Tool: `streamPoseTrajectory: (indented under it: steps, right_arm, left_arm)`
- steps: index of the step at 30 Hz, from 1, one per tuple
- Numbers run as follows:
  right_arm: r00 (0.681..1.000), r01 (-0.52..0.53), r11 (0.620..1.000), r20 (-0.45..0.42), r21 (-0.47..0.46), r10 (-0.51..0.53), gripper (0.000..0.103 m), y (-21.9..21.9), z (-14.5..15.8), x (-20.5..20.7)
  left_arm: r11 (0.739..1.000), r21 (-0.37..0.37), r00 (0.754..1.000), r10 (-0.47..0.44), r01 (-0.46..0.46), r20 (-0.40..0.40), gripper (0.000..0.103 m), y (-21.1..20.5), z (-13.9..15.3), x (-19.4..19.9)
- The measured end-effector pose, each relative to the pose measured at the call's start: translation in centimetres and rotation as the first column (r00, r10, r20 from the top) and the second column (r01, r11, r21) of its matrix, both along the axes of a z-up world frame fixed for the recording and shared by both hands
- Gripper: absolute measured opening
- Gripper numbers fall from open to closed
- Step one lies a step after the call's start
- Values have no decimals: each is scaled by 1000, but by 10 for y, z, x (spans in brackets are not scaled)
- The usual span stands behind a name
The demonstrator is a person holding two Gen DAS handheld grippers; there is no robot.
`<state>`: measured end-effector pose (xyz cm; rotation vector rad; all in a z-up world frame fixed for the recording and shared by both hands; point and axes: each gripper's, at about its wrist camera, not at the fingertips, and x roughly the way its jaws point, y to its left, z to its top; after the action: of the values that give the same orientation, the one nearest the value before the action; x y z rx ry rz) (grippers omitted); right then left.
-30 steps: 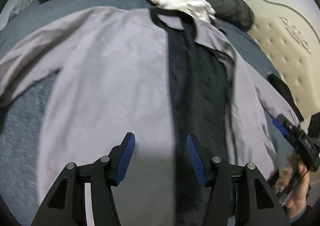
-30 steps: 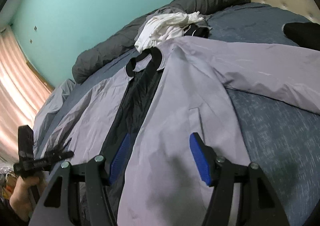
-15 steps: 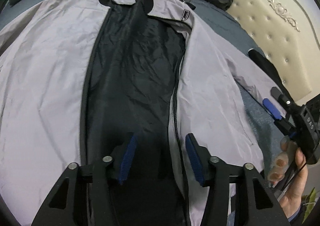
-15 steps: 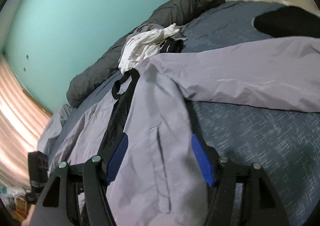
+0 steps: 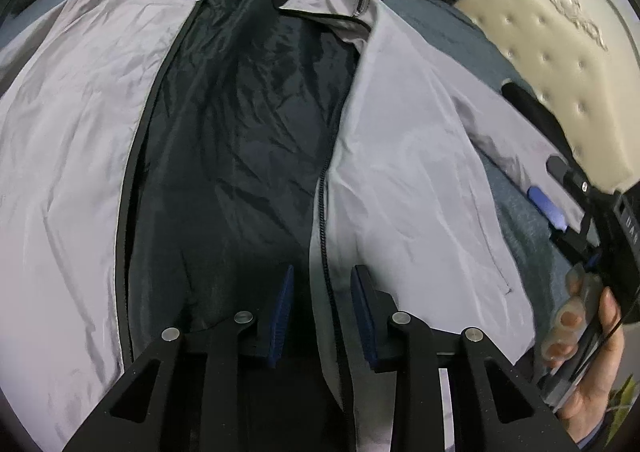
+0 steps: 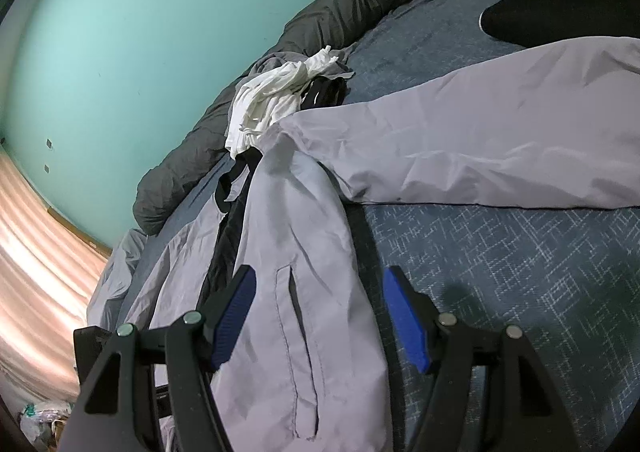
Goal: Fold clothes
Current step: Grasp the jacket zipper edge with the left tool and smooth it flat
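A light grey jacket (image 5: 404, 156) with black lining (image 5: 248, 140) lies open and face up on the bed. My left gripper (image 5: 322, 304) hovers low over its hem. Its jaws are closing, with the zipper edge (image 5: 322, 212) of the right front panel between them, and the pads are not pressing on it. My right gripper (image 6: 320, 316) is open over that same panel, straddling the pocket slit (image 6: 296, 308). The jacket's sleeve (image 6: 500, 140) stretches off to the right. In the left wrist view my right gripper (image 5: 560, 208) shows at the right edge, held by a hand (image 5: 592, 372).
The blue patterned bedcover (image 6: 520, 272) lies under the jacket. White clothes (image 6: 276, 100) are bunched by the collar, with a dark grey duvet (image 6: 320, 32) behind them. A black garment (image 6: 560, 8) lies near the tufted headboard (image 5: 560, 52). A teal wall (image 6: 140, 32) and a curtain (image 6: 36, 252) stand beyond.
My left gripper has slid from the left front panel across the lining to the zipper edge, and its jaws have narrowed. My right gripper has shifted right and rolled, now over the pocket.
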<state>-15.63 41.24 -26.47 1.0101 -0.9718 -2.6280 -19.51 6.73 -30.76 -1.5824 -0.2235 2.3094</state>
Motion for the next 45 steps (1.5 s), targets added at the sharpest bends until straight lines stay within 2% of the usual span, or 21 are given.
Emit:
streamPoseTrajectory:
  steps: [1,2,3,8,18,21,25,31,36,41,43,45]
  right_arm:
    - [1000,3,1000,1,-1,-3,67,0,0,0]
    - [1000,5,1000,3,-1,-5,67,1,-1,0]
    - [1000,6,1000,5,-2,-6,67,0,-1,1]
    - [1000,10,1000,7,-2,-10,67,-1,-2,1]
    - [1000,10,1000,11,9,-10,67,-3,-2,1]
    - [1000,4,1000,9,12,-4,67,-4,-2,0]
    - [1000,-4,1000,9,14,4,67,-6,-3,-1]
    - [1000,-13,1000,9,16,13,67,-7,-3,-4]
    - [1000,-21,999,-2,27,21,67,-10,-1,-13]
    - [999,-35,997,-3,69,35,67,-13,-1,-26]
    - [999,-43,996,-2,84,43,67,-14,-1,-31]
    - [998,-66,994,3,92,66,67,-15,-3,-37]
  left_arm:
    - [1000,-6,1000,-5,5,0,26,2,0,0]
    - [1000,-4,1000,-7,7,5,14,2,-1,0]
    - [1000,-5,1000,-8,8,6,6,2,-3,1]
    - [999,6,999,-36,36,-3,3,2,-2,6]
    - [1000,25,996,17,-14,-89,3,-53,44,35]
    - [998,17,997,60,-59,-51,3,-70,37,32]
    - [999,-21,998,46,-45,30,4,-79,20,28]
    - [998,1,998,63,-63,-16,7,-81,39,-2]
    - [996,30,994,86,-85,-63,29,-76,57,-45]
    - [996,49,994,84,-81,-69,31,-61,61,-108]
    - [996,50,995,78,-75,-63,43,-52,58,-135]
    - [996,64,996,71,-68,-55,45,-45,53,-157]
